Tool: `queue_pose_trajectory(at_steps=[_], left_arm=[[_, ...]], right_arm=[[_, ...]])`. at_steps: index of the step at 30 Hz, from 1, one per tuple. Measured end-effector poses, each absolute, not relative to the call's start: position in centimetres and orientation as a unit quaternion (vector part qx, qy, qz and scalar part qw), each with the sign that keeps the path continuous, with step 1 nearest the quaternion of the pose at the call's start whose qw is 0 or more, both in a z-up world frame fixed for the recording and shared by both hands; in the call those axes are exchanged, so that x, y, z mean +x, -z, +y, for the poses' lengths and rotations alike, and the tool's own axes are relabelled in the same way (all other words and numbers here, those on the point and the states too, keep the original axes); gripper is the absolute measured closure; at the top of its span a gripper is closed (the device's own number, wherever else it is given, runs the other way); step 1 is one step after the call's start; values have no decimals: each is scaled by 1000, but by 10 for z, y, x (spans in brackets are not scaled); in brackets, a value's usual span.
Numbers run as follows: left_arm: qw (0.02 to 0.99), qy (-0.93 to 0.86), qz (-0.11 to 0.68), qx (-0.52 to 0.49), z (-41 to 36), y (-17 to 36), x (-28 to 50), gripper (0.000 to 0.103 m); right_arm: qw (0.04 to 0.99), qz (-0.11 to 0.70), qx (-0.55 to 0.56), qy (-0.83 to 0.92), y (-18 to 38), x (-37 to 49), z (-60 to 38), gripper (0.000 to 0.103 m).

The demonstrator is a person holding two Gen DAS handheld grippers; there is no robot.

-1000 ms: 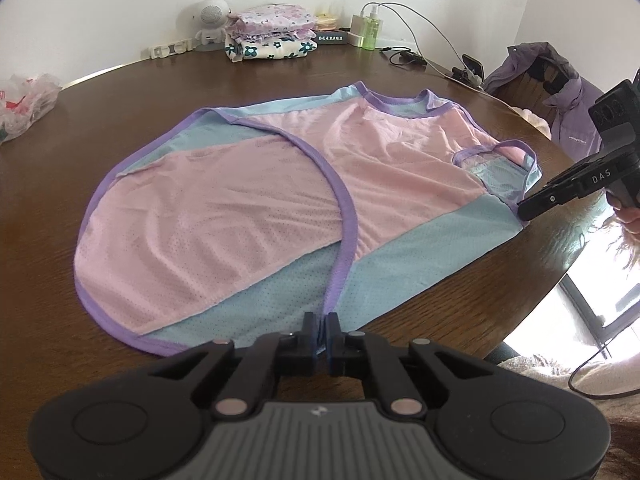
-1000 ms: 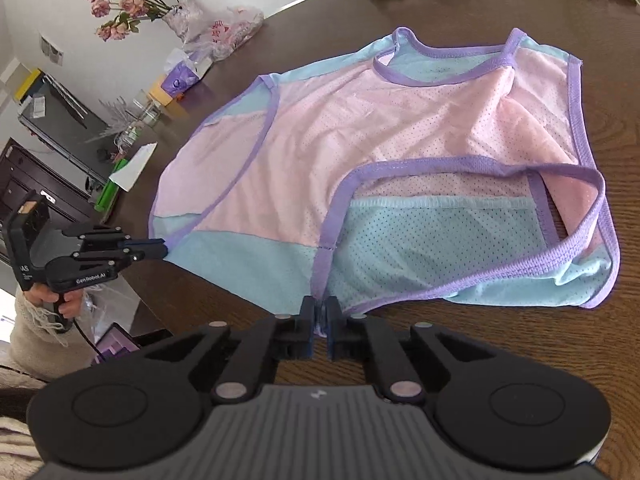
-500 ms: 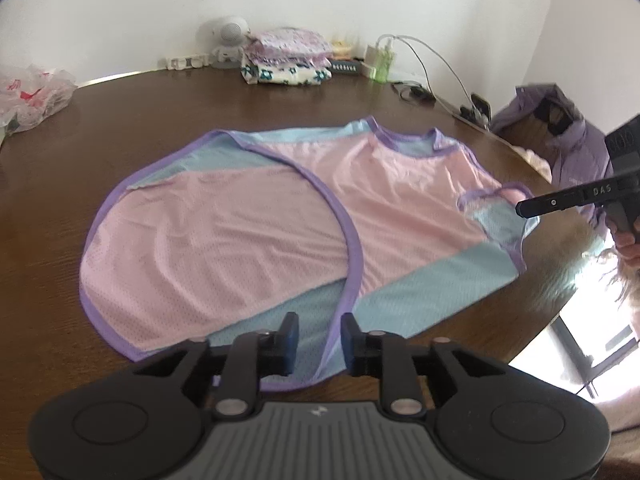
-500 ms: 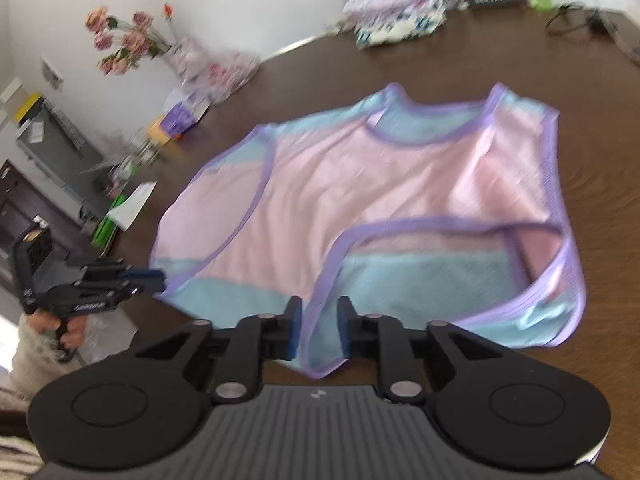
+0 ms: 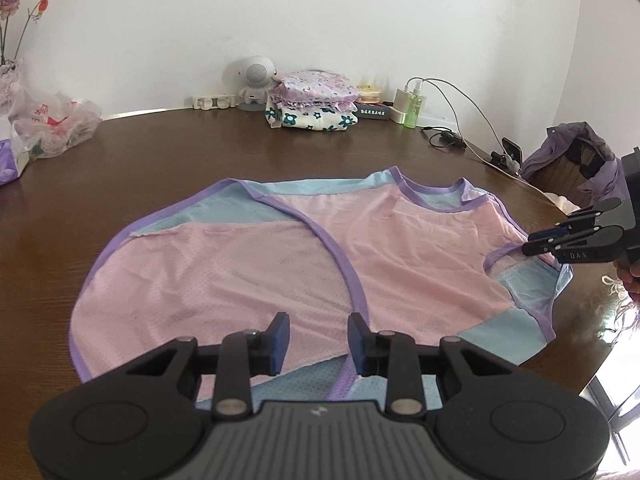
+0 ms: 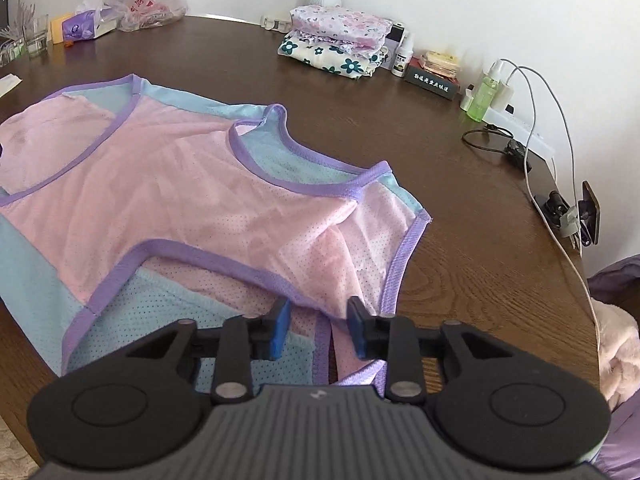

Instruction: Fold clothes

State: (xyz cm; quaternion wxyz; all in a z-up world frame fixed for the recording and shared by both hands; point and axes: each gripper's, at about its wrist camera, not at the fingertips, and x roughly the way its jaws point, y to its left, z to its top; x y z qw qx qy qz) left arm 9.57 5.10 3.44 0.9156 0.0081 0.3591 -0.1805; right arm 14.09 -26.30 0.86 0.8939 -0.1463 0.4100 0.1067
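Note:
A pink, light-blue and purple-trimmed mesh vest (image 5: 280,264) lies spread on the brown round table (image 5: 160,160), its left side folded over the middle. My left gripper (image 5: 318,328) hovers over the near hem beside the purple trim. Its jaws are closing, the pink cloth lies under the gap, and the pads press on nothing. My right gripper (image 6: 318,312) stands over the vest (image 6: 200,200) at its armhole, jaws apart, with purple trim running below the gap. The left wrist view shows the right gripper (image 5: 528,242) at the vest's right corner, held by a hand.
A stack of folded floral clothes (image 5: 312,104) sits at the back by the wall, beside a small white speaker (image 5: 254,80). A green bottle (image 5: 414,108), charger cables (image 5: 452,136) and a clipped phone (image 6: 588,216) line the right edge. A plastic bag (image 5: 52,128) lies far left.
Both grippers were shut on the vest's edge a second ago and now stand open. The right gripper has swung round from facing the left hand to facing the back wall.

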Motion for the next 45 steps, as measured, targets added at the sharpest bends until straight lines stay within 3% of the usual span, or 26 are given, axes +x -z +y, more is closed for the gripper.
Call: queue_pose_trajectory(at_steps=[1, 9, 11, 13, 14, 18, 20, 21, 22, 30, 32, 34, 35, 45], left_arm=[[914, 186, 361, 11, 48, -32, 96, 84], [906, 188, 378, 17, 43, -15, 94, 84], [907, 189, 377, 13, 44, -15, 92, 84], [907, 190, 376, 13, 45, -15, 92, 84], [907, 190, 375, 14, 45, -15, 91, 84], [908, 192, 372, 16, 44, -14, 91, 84], [909, 192, 371, 14, 44, -14, 90, 84], [909, 192, 370, 13, 45, -13, 90, 84], [909, 192, 370, 12, 45, -13, 90, 84], [912, 190, 363, 12, 45, -11, 87, 84], [913, 190, 362, 11, 46, -11, 86, 84], [913, 190, 361, 9, 46, -11, 86, 84], [913, 191, 361, 9, 47, -11, 86, 84], [914, 192, 357, 15, 45, -10, 85, 83]], right_arm=[[895, 412, -140, -102, -10, 141, -266, 101], [895, 419, -135, -69, -11, 141, -281, 101], [900, 412, -112, -88, -16, 141, -284, 95], [900, 409, -107, -106, -19, 140, -282, 71], [899, 406, -123, -105, -19, 139, -279, 67], [893, 413, -148, -106, -11, 147, -275, 63], [889, 416, -160, -107, -7, 151, -273, 68], [889, 418, -149, -111, -9, 153, -274, 91], [891, 419, -134, -110, -9, 153, -276, 101], [895, 420, -132, -65, -8, 145, -287, 101], [895, 425, -114, -78, -9, 146, -291, 95], [897, 423, -85, -93, -16, 146, -295, 68], [900, 420, -66, -100, -21, 146, -297, 63], [915, 385, 102, -63, -38, 215, -317, 64]])
